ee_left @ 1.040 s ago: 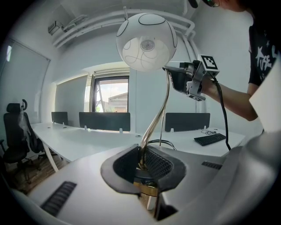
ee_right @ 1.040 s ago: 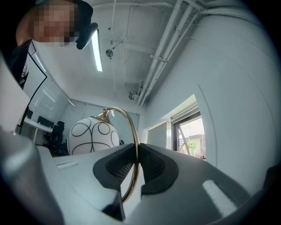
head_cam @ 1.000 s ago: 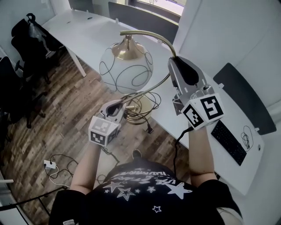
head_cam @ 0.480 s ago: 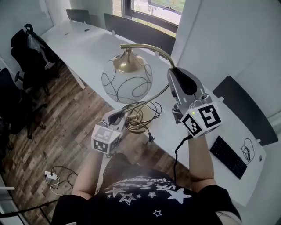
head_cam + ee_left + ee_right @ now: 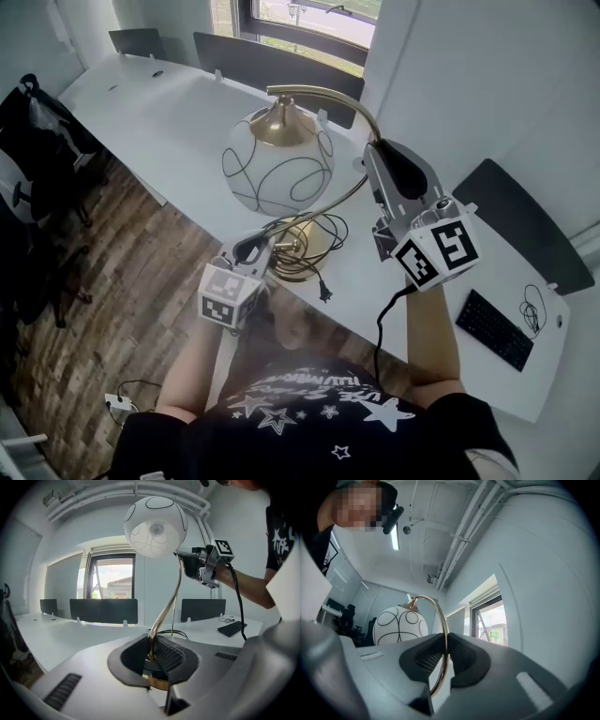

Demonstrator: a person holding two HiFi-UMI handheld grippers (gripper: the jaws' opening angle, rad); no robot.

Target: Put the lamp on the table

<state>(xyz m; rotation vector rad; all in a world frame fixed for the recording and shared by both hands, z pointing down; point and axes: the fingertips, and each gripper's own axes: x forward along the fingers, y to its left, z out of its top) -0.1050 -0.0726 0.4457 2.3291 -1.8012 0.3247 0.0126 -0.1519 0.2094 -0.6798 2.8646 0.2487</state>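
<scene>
The lamp has a white globe shade (image 5: pixel 277 173) with black line loops, an arched brass stem (image 5: pixel 330 95) and a round brass base (image 5: pixel 298 251). It stands upright, its base over the front edge of the white table (image 5: pixel 169 112); whether the base touches the top I cannot tell. My left gripper (image 5: pixel 262 243) is shut on the stem just above the base, as the left gripper view shows (image 5: pixel 152 656). My right gripper (image 5: pixel 380 152) is shut on the upper stem below the arch, and the brass rod (image 5: pixel 443 630) runs between its pads. The lamp's black cord (image 5: pixel 317 232) lies coiled round the base.
A black keyboard (image 5: pixel 494 329) lies on the table at the right. Dark partition panels (image 5: pixel 272 61) line the far edge under the window. Black chairs (image 5: pixel 28 141) stand on the wooden floor at the left, and a power strip (image 5: pixel 120 403) lies below.
Both grippers have carried the lamp forward, from beside the table's front edge to over it. Both grips on the stem stay the same.
</scene>
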